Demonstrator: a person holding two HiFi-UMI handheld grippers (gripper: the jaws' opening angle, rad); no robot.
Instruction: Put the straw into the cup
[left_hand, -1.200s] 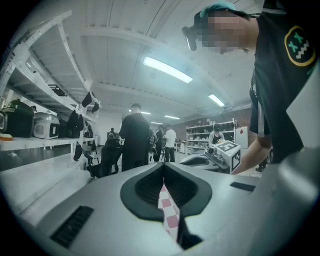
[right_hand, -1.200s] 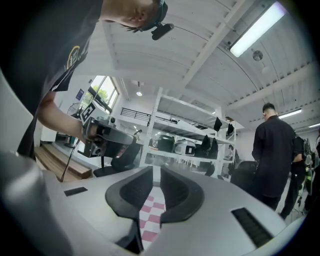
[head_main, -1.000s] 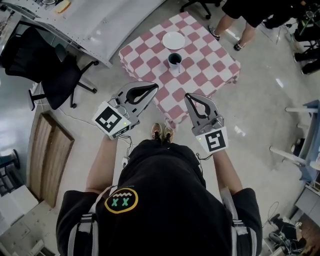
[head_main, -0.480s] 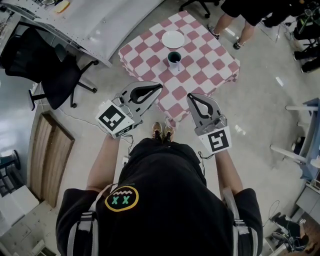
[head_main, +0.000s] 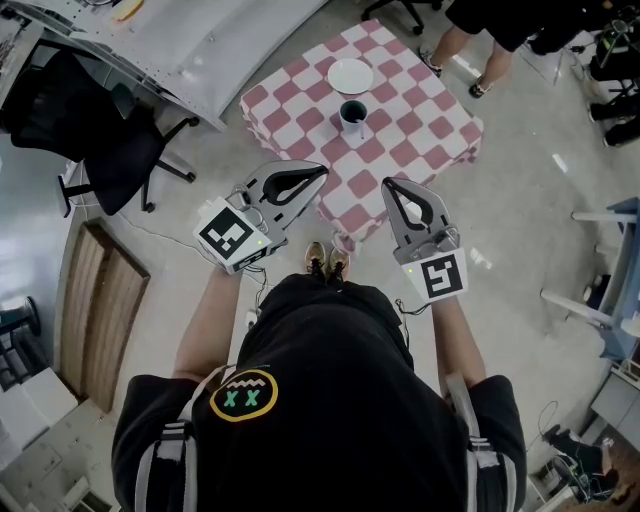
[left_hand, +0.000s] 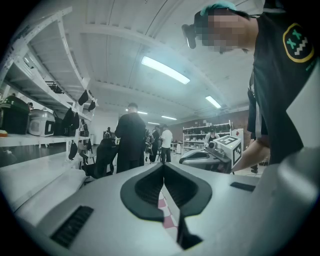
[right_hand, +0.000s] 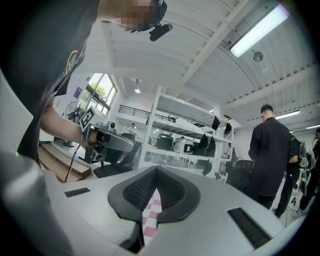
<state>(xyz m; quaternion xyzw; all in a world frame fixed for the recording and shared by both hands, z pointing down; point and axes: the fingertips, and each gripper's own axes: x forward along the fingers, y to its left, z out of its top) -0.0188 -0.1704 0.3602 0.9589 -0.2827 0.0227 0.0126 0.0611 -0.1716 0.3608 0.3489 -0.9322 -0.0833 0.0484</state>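
Note:
A small white cup (head_main: 352, 113) with a dark inside stands on the pink-and-white checkered table (head_main: 420, 125), just in front of a white plate (head_main: 350, 76). I cannot make out a straw in any view. My left gripper (head_main: 322, 172) is held level before the table's near edge, its jaws closed tip to tip with nothing between them; the left gripper view (left_hand: 163, 165) shows the same. My right gripper (head_main: 388, 186) hovers beside it over the near corner, also shut and empty, as in the right gripper view (right_hand: 156, 169). Both are well short of the cup.
A black office chair (head_main: 95, 120) and a long grey bench (head_main: 210, 45) lie to the left. Someone's legs (head_main: 480, 55) stand at the table's far side. A wooden panel (head_main: 95, 310) lies on the floor at left. A person in black (left_hand: 131, 137) stands ahead.
Both grippers stay shut and hold their place before the table. Only the head view has shifted slightly.

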